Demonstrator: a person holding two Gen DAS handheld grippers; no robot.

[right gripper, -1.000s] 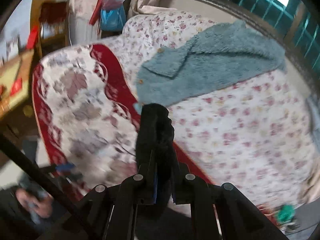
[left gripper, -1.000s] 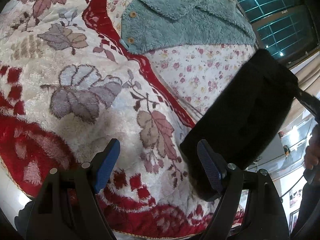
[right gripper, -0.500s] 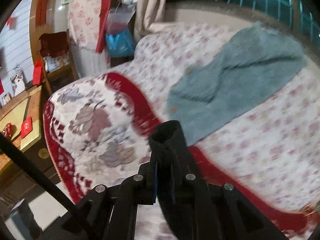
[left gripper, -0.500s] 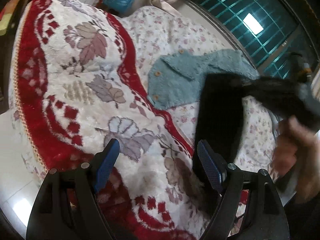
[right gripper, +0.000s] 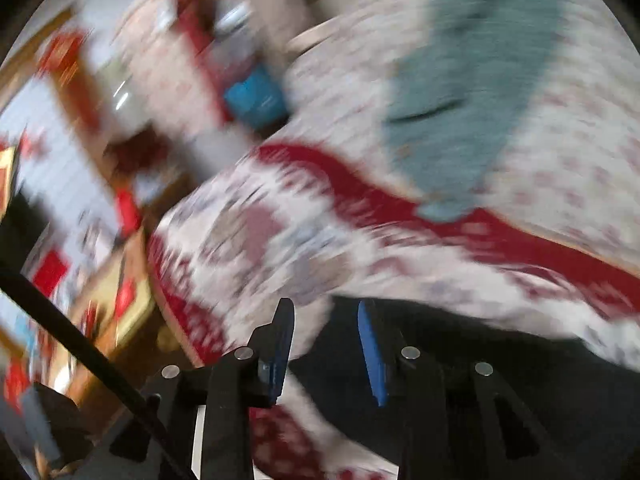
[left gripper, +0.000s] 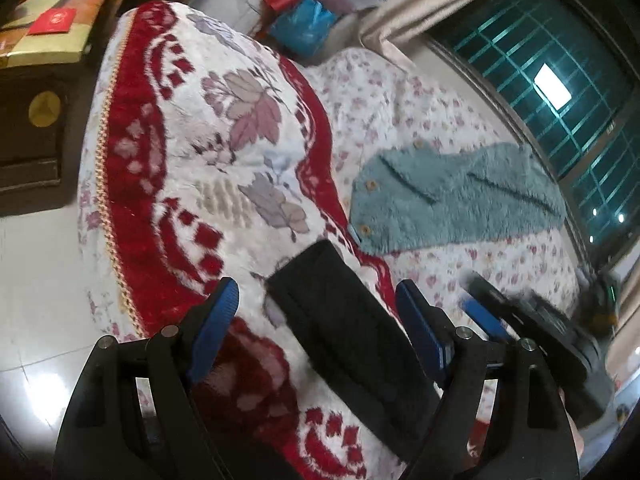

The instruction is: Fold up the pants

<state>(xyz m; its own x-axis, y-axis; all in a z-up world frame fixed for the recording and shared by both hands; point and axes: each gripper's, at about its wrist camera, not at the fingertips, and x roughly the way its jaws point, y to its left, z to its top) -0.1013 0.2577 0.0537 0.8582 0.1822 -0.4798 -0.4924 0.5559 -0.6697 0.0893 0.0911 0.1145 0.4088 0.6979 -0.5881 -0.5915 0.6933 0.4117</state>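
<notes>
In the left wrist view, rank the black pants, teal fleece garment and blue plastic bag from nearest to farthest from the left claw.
1. Black pants: between the left claw's open fingers.
2. Teal fleece garment: ahead, to the right, on the floral sheet.
3. Blue plastic bag: beyond the bed's far end.

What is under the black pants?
The black pants lie on the red and white leafy blanket. The blanket patch right beneath them is covered, so it can't be seen.
</notes>
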